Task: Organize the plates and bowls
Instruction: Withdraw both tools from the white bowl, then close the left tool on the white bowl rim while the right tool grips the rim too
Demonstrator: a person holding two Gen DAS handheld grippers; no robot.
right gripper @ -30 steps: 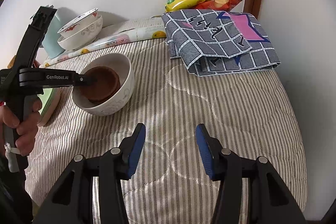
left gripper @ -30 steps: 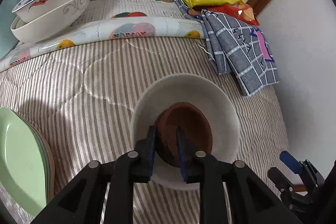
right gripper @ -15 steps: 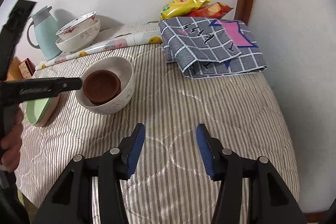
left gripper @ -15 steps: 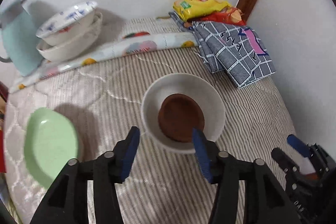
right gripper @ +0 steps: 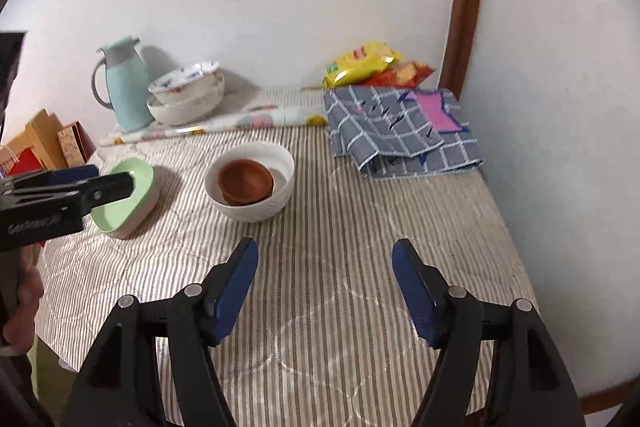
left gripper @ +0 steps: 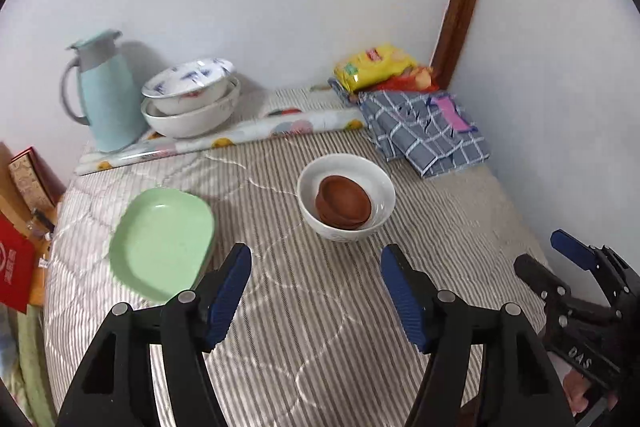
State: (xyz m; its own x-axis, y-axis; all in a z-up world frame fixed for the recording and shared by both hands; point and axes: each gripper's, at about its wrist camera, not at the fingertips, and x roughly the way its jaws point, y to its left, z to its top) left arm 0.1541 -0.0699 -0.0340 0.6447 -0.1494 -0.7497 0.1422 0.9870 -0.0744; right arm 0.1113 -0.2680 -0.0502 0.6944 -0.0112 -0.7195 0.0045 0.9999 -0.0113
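Both claws were seen empty and held above the striped quilt [left gripper: 320,307], well back from the crockery. The jaws of the left gripper [left gripper: 316,291] were opening, nothing between them but bare cloth; the jaws of the right gripper [right gripper: 325,289] were opening likewise, with nothing gripped.

Ahead of the left gripper, slightly to its right, the white bowl [left gripper: 378,193] was found, with the brown bowls [left gripper: 344,203] nested inside it. That nesting was judged deliberate: small dishes are gathered into a larger one so that they take one place on the bed. Ahead and to the left of the same claw, the green plates [left gripper: 160,241] were stacked, apparently for the same reason. Far beyond both claws, against the wall, two patterned bowls [left gripper: 188,99] were set one in the other beside a pale blue jug [left gripper: 106,95]. With both claws free and clear of everything, the nesting step was judged finished, and some gathering of the piles perhaps left to do.

How many brown bowls were nested could not be settled; two rims were made out at most. The count of green plates was also unclear, a pale lower layer being seen only from the right wrist view. The left claw was cut off at that view's edge, its fingertips partly hidden before the plates.
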